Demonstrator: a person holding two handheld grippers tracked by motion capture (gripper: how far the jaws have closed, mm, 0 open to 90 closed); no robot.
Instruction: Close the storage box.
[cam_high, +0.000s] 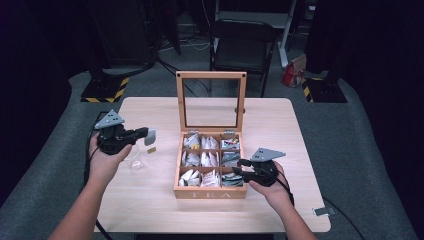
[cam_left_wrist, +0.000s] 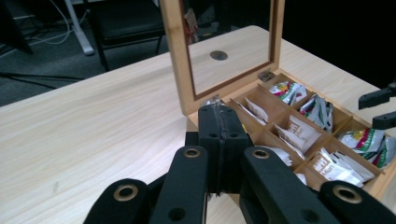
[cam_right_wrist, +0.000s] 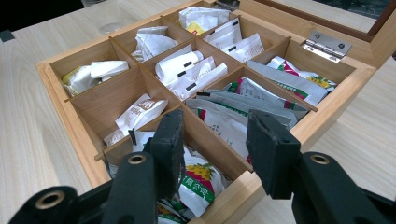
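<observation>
A wooden tea box (cam_high: 210, 192) marked TEA stands mid-table with its glass lid (cam_high: 211, 75) upright. Its compartments hold several tea sachets (cam_right_wrist: 187, 70). My left gripper (cam_high: 145, 134) is held up left of the box, shut on a white tea bag (cam_high: 150, 136) whose small tag (cam_high: 151, 149) dangles below. In the left gripper view the jaws (cam_left_wrist: 219, 121) are pressed together and point toward the box (cam_left_wrist: 275, 74). My right gripper (cam_high: 239, 167) hovers open over the box's near right corner. Its jaws (cam_right_wrist: 219, 140) straddle a divider above green-printed sachets (cam_right_wrist: 201, 182) and touch nothing.
A clear round thing, perhaps a glass (cam_high: 134, 161), sits on the table below the left gripper. A black chair (cam_high: 240, 45) stands beyond the table's far edge. Bare wood (cam_high: 150, 205) lies in front of the box.
</observation>
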